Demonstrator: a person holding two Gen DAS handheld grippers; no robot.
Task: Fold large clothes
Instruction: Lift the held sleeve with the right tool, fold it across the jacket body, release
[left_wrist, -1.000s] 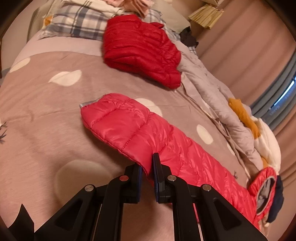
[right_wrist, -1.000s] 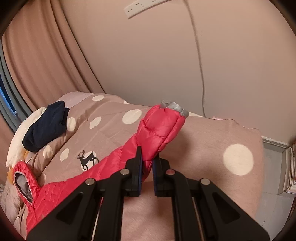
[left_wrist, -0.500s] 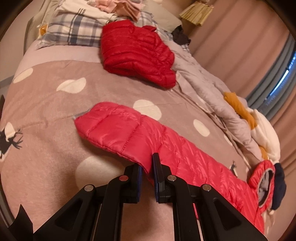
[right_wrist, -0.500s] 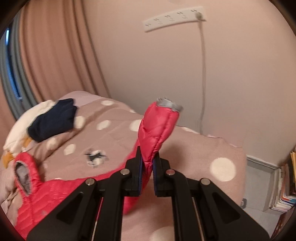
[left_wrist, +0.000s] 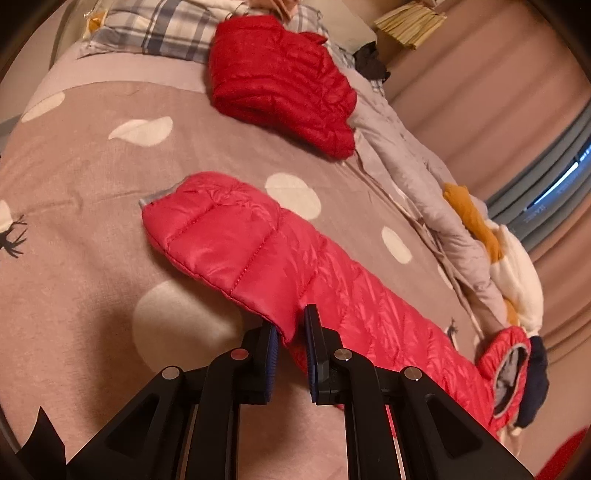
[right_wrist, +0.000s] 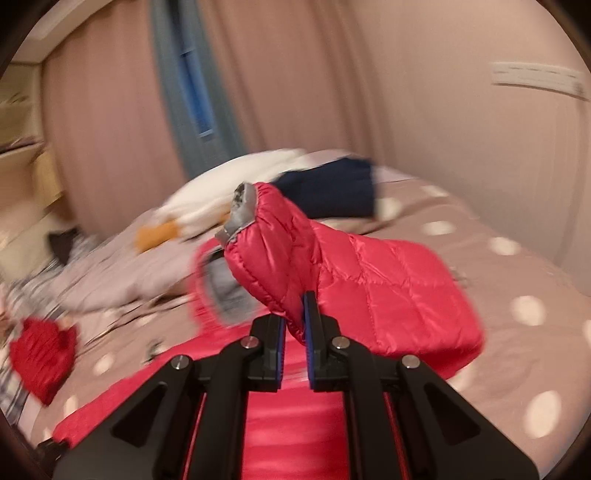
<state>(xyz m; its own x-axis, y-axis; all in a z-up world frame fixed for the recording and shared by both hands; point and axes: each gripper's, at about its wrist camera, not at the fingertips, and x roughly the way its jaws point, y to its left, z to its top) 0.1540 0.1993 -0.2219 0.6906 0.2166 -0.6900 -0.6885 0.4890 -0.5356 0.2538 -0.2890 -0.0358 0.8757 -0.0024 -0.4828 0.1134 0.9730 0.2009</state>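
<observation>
A pink-red quilted down jacket (left_wrist: 332, 280) lies spread on the dotted brown bedspread (left_wrist: 92, 155). My left gripper (left_wrist: 290, 332) is shut on the lower edge of one sleeve, whose grey-lined cuff (left_wrist: 147, 201) rests on the bed to the upper left. In the right wrist view my right gripper (right_wrist: 293, 325) is shut on the other sleeve (right_wrist: 295, 251), held up above the jacket's body (right_wrist: 295, 424), grey cuff (right_wrist: 240, 210) pointing up-left. The hood (left_wrist: 509, 358) lies at the far right of the left wrist view; the right wrist view is motion-blurred.
A folded red down jacket (left_wrist: 280, 81) sits near the plaid pillow (left_wrist: 166, 29). A grey garment (left_wrist: 424, 177), an orange and white piece (left_wrist: 480, 225) and a navy item (right_wrist: 332, 192) lie along the curtain side. A wall with a power strip (right_wrist: 539, 79) stands beyond the bed.
The right gripper has swung the held sleeve from the wall side across over the jacket's body, rolling as it went. The left gripper has stayed put with its sleeve.
</observation>
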